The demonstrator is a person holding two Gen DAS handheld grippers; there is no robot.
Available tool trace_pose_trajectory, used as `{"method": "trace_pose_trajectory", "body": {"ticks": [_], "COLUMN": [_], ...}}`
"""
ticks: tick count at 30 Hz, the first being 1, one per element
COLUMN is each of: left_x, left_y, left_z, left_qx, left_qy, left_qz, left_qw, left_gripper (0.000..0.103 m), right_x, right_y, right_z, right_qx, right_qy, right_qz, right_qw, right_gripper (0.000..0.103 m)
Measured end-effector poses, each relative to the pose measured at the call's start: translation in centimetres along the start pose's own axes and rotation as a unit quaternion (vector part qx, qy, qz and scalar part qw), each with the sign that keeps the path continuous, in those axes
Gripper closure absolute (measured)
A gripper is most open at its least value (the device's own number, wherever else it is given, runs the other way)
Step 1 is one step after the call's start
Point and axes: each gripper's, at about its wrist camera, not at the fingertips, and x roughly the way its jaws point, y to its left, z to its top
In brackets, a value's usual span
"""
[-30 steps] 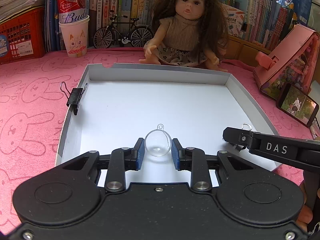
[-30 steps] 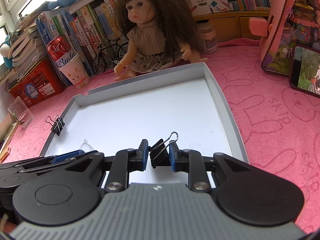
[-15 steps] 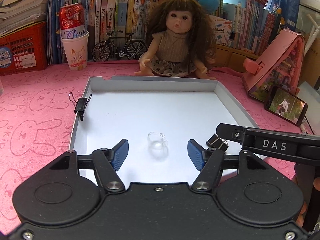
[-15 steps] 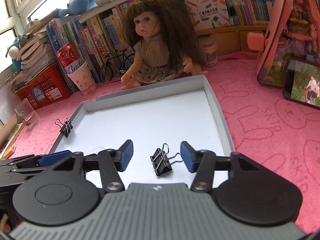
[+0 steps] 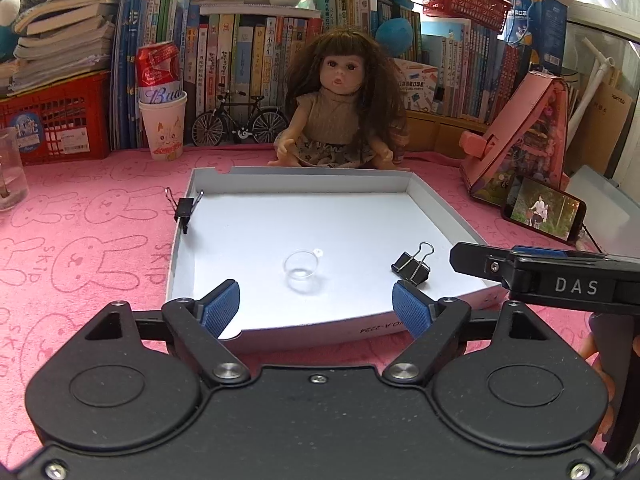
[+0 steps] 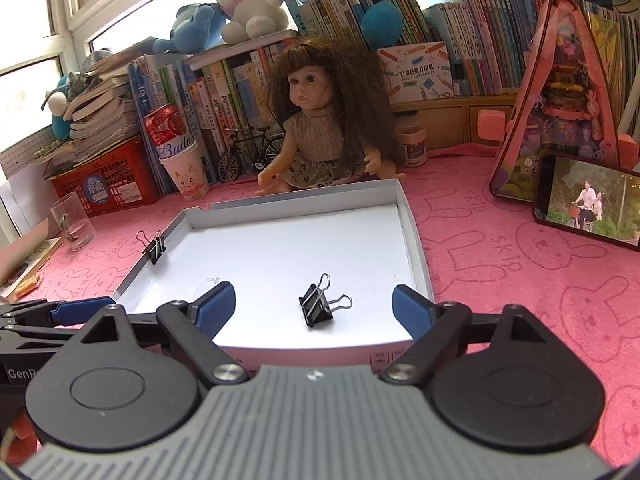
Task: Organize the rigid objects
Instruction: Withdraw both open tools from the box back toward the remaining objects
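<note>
A shallow white box tray lies on the pink cloth. A small clear plastic cup rests inside it near the front; in the right wrist view only its faint rim shows. A black binder clip lies in the tray at the front right. Another black binder clip is clipped on the tray's left wall. My left gripper is open and empty, back from the tray's front edge. My right gripper is open and empty, also back from the front edge.
A doll sits behind the tray. A paper cup with a red can, a toy bicycle and books line the back. A glass stands at the left. A pink toy house and a phone stand at the right.
Both grippers opened, letting go of the clear cup and the binder clip inside the tray. Both then drew back and up from the tray.
</note>
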Motion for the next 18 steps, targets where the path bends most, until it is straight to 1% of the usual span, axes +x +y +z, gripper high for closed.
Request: {"method": "trace_pose_trajectory", "body": {"ticks": [2,5,14,18], "left_x": [-0.8,-1.7,-3.8,-4.2], "left_y": [0.1,0.2,0.4,0.3], "left_z": [-0.5,-1.2,-3.1,-4.0], "left_qx": [0.001,0.002,0.013,0.025], "left_qy": [-0.007,-0.012,-0.029,-0.028], "left_qz": [-0.001,-0.002,0.005,0.007], "left_qw": [1.0000,0.9999,0.9995,0.9993], "left_gripper": [0.020,0.019,0.018,0.018], "right_x": [-0.7,-1.5,-3.0,-3.3], "right_y": [0.3,0.8,1.9,2.1], "right_z": [-0.6,-1.4,-3.4,-4.2], "right_qx": [-0.009,-0.030,-0.060,-0.072], "right_qy": [-0.007,-0.015,-0.031,-0.033], "right_qz": [0.000,-0.004,-0.009,-0.012], "right_qw": [1.000,0.999,0.998,0.997], "right_gripper": [0.004,0.001,0.000,0.000]}}
